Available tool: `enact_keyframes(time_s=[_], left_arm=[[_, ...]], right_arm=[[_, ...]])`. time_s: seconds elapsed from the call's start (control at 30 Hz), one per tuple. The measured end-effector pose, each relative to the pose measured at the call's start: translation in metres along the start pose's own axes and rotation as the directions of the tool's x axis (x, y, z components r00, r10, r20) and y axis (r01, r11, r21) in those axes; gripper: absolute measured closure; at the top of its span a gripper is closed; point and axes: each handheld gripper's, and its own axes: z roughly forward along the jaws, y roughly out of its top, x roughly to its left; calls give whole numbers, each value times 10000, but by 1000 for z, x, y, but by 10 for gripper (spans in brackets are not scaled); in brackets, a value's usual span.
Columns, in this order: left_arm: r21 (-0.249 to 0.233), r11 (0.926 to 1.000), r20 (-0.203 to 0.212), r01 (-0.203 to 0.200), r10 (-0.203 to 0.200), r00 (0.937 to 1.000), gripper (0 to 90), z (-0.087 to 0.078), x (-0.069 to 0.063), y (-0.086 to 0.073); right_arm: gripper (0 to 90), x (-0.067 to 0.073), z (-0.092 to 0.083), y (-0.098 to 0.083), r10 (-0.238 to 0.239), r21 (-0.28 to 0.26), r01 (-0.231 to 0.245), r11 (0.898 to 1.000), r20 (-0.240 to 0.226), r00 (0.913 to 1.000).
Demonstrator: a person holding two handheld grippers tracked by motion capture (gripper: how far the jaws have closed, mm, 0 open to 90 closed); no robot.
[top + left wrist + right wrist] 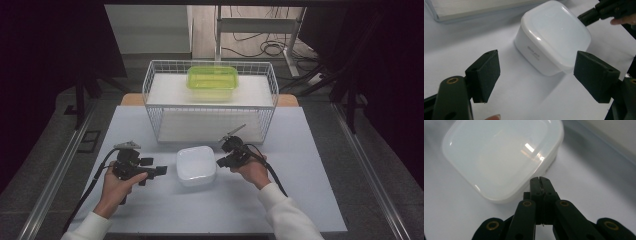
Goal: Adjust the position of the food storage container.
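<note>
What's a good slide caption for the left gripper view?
Open left hand-held gripper faces a lidded white container on the table.

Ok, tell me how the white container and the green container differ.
The white container sits on the table between the two grippers; the green container rests on top of the wire rack at the far side. The white container is opaque milky white; the green container is see-through lime. The white container looks squarish, the green container longer and rectangular. Both are lidded plastic boxes with rounded corners, and both stand upright.
</note>
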Motion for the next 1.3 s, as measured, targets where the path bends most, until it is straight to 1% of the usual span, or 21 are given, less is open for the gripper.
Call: enact_keyframes(time_s=[0.07,0.2,0.3,0.43,0.57,0.63,0.67,0.7,0.73,0.77,0.8,0.9,0.97,1.0,1.07,1.13,1.17,1.2,1.23,1.27,1.3], left_arm=[[-5,10000,6,4,-4,10000,205,0,0,0],[-12,10000,0,5,-5,10000,204,0,0,0],[-8,10000,-44,-21,21,10000,204,-1,1,0],[-26,10000,-59,-6,6,10000,202,-1,0,0],[-106,9999,-76,44,-45,10000,202,-3,0,0],[-147,9999,-97,69,-71,9999,202,-3,0,0],[-182,9998,-125,110,-113,9999,202,-4,0,0],[-200,9997,-136,156,-159,9998,204,-4,0,0],[-228,9993,-86,287,-289,9995,216,-5,0,1],[-228,9993,-86,287,-289,9995,220,-5,0,1],[-260,9990,-66,363,-365,9993,224,-6,-1,1],[-306,9985,-109,459,-463,9989,229,-7,-1,1],[-291,9984,-226,477,-484,9986,231,-7,-2,1],[-291,9984,-226,477,-484,9986,232,-7,-2,1],[-290,9987,-280,426,-434,9987,233,-8,-3,0],[-334,9986,-302,402,-412,9987,240,-9,-4,0],[-385,9984,-332,426,-439,9985,242,-10,-3,0],[-385,9984,-332,426,-439,9985,242,-10,-3,0],[-411,9984,-372,399,-414,9984,242,-10,-3,0],[-411,9984,-372,399,-414,9984,243,-10,-3,0],[-405,9985,-379,367,-382,9986,243,-11,-3,0]], right_arm=[[890,5,2,-2,-60,-52,59,10000,-158,9999],[890,12,5,-2,-158,-72,156,9999,-299,9994],[889,12,7,-2,-171,-11,171,9999,-315,9994],[890,10,7,-3,-87,-74,84,9999,-382,9992],[889,8,-2,-6,-57,-513,44,9987,-248,9997],[887,6,-10,-10,96,-845,-110,9964,-161,9998],[887,6,-10,-10,96,-845,-110,9964,-161,9998],[874,4,-16,-14,178,-1098,-191,9938,-131,9998],[823,3,-23,-20,335,-1486,-360,9882,-195,9992],[823,3,-23,-20,335,-1486,-360,9882,-195,9992],[731,2,-30,-26,466,-1866,-489,9812,-165,9988],[527,3,-38,-33,607,-2316,-560,9712,132,9981],[422,3,-42,-36,778,-2549,-711,9644,164,9968],[422,3,-42,-36,778,-2549,-711,9644,164,9968],[362,1,-44,-39,1037,-2777,-977,9557,70,9946],[323,-2,-46,-41,1275,-2932,-1285,9474,-225,9916],[295,-5,-48,-42,1514,-3113,-1591,9369,-490,9873],[295,-5,-48,-42,1514,-3113,-1591,9369,-490,9873],[282,-8,-49,-43,1723,-3302,-1882,9249,-772,9820],[278,-8,-50,-44,1781,-3341,-1954,9221,-821,9806],[278,-8,-50,-44,1781,-3341,-1954,9221,-821,9806]])
